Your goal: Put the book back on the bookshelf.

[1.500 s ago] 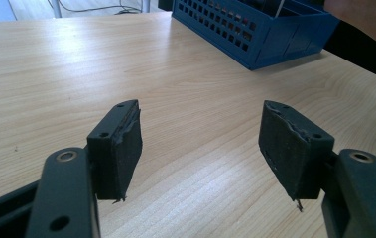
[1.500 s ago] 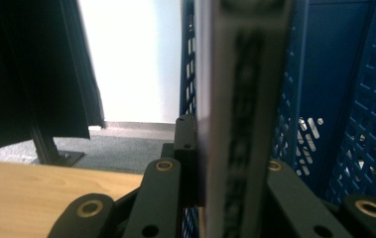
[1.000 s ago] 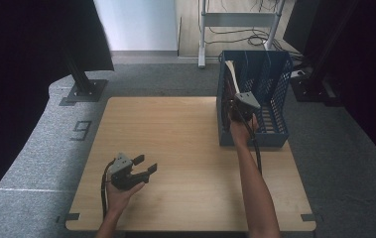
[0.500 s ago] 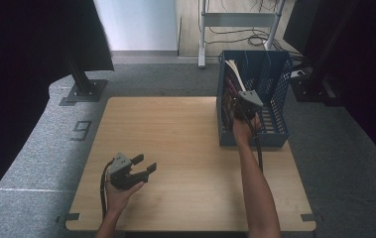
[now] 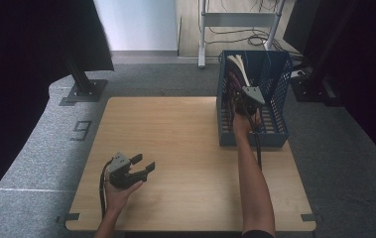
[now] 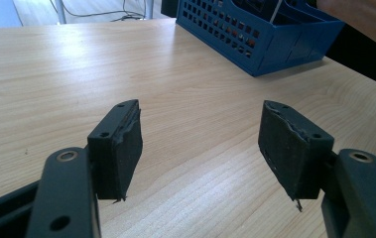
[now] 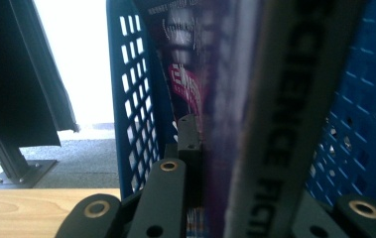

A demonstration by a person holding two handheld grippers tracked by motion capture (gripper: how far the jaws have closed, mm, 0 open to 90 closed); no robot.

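Observation:
A blue perforated basket (image 5: 252, 135) stands on the wooden table (image 5: 175, 129) at its right rear. Books stand upright in it, their white page edges showing at the top. My right gripper (image 5: 238, 88) reaches into the basket and is shut on one book (image 7: 255, 114) that has a purple cover and a grey spine with dark lettering. One black finger (image 7: 188, 141) presses its cover; the other is hidden behind the book. My left gripper (image 5: 143, 162) rests near the table's front left, open with nothing between its pads (image 6: 121, 144).
From the left gripper view the basket (image 6: 255, 42) lies far ahead across bare wood (image 6: 76, 64). On the grey floor behind the table stand a black stand base (image 5: 84, 91) and a metal frame (image 5: 203, 34). Dark curtains hang at both sides.
My right gripper has shifted a little to the right inside the basket, holding the book. The left hand and its gripper have stayed put.

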